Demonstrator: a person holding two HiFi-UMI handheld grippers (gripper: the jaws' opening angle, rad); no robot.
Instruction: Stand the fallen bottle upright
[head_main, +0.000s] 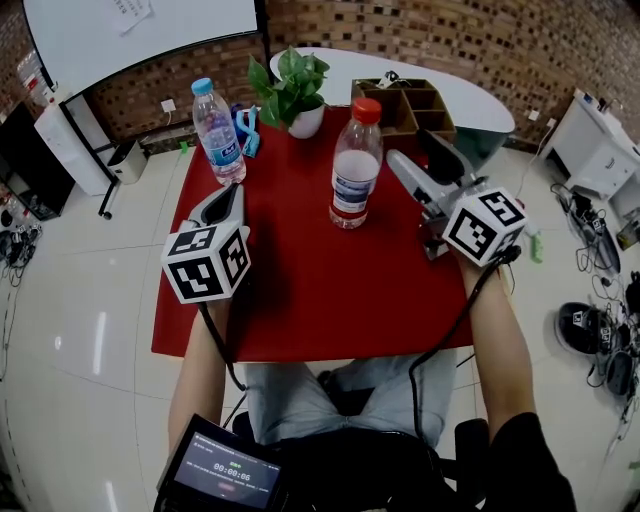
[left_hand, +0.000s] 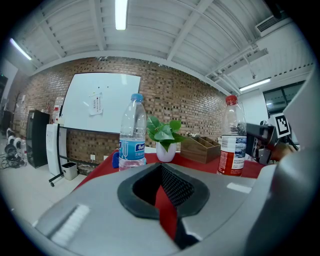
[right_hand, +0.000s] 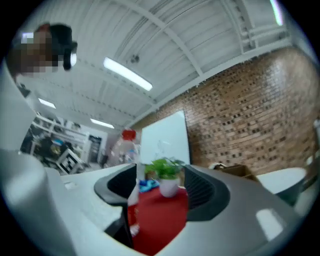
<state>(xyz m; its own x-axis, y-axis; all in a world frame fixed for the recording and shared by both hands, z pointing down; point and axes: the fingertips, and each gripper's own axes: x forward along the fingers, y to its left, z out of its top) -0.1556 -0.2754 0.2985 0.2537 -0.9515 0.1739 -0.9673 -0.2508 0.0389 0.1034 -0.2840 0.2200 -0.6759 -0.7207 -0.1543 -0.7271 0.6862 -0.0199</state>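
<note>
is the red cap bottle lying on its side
No, the red cap bottle stands upright on the table, with its cap at the top.

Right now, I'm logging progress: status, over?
Left gripper jaws together, empty; right gripper jaws apart, empty. Red-capped clear plastic bottle and blue-capped clear plastic bottle upright. Nothing fallen, nothing blocking.

The counter is red; the red-capped bottle and blue-capped bottle are clear; plant green, pot white.
</note>
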